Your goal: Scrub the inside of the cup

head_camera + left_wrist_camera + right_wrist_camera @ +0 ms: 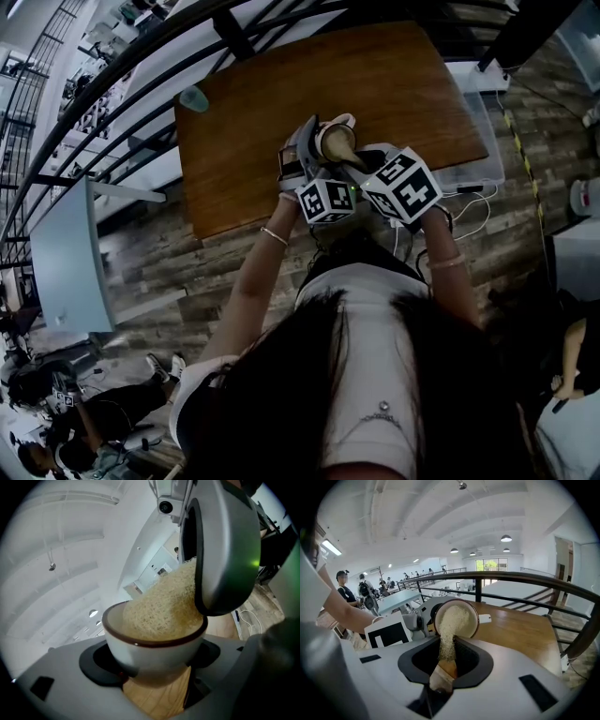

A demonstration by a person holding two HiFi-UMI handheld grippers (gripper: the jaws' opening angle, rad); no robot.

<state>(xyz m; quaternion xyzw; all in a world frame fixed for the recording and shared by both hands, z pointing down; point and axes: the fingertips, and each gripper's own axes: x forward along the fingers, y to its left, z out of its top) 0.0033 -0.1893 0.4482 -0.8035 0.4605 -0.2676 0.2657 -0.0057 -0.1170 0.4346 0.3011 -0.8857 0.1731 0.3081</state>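
Got the cup (150, 656) clamped in the left tongs (152, 667), spread wide, pads on opposite sides of the round outer wall. Held up off the wooden worktop (394, 84), over its near edge, just in front of the person's chest. Tipped over, mouth toward the right tongs (445, 665), axis running roughly in line with the scrubber (452, 620). Glossy white ceramic, bowl-shaped, with a thin dark brown band around the rim.

Right tongs nearly closed, pinched on the scrubber's flat tan handle, wood by the look of it. Long axis of the scrubber pointing straight out from those tongs into the cup's mouth. Pale beige head, coarse and fibrous like loofah mesh, stuffed inside and filling most of the opening, some of it spilling over the rim.

Grey plastic shells on both tongs, dark pads. Marker cubes (325, 200) behind the tongs, side by side: white faces with black square patterns. Warm brown plank grain on the worktop.
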